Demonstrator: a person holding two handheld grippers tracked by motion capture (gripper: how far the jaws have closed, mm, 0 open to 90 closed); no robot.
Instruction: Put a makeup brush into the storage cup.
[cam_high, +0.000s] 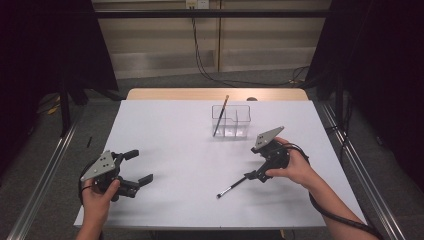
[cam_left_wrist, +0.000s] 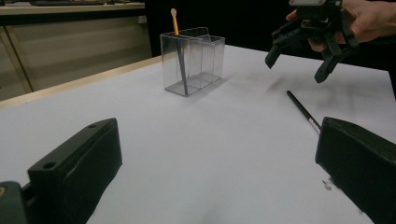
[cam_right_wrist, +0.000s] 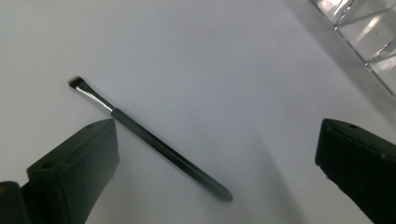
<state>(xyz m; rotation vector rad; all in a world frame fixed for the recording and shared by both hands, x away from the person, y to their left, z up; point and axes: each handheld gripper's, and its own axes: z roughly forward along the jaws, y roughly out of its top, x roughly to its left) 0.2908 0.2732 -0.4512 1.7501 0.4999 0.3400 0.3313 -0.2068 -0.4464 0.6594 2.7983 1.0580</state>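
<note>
We hover our right gripper (cam_high: 257, 167), jaws spread, over the black brush (cam_right_wrist: 149, 140) lying on the white surface (cam_high: 175, 130), ready to lower and pinch it; left gripper (cam_high: 132, 170) rests spread.

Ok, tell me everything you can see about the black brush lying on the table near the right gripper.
The black makeup brush is slim, with a long dark handle that tapers to a rounded end, a short silver ferrule and a small flat tuft of dark bristles. It lies flat on the white table, apart from the clear organizer. The right gripper hangs open just above its handle end, the fingers straddling it without touching. Nothing else touches it except the table.
</note>
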